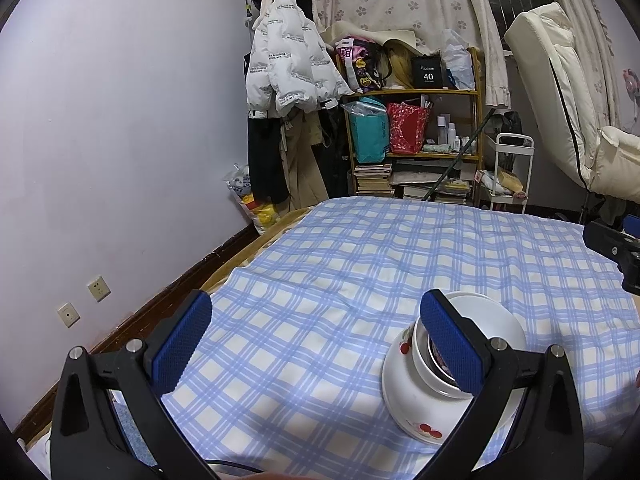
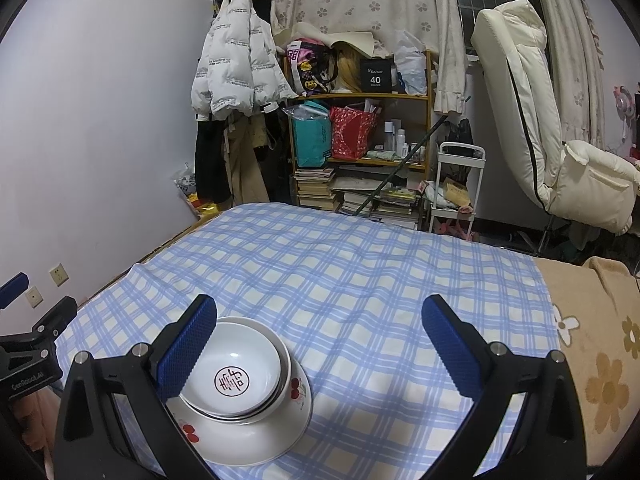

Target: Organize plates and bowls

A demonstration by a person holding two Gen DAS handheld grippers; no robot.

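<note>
Left wrist view: left gripper point(image 1: 316, 344) spread wide, holding nothing, above blue checked cloth point(image 1: 360, 248). Stacked dishes behind its right finger: white bowl point(image 1: 484, 316) nested in cherry-print plate point(image 1: 404, 404).

Right wrist view: right gripper point(image 2: 320, 348) likewise agape, empty. Stack by left finger: bowl point(image 2: 240, 372) with red seal mark atop cherry plate point(image 2: 256, 440).

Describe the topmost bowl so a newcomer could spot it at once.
Find the blue checked cloth, then the stack of dishes near its front edge. The top bowl sits above a cherry-printed plate; only it has a round red stamp inside.
</note>
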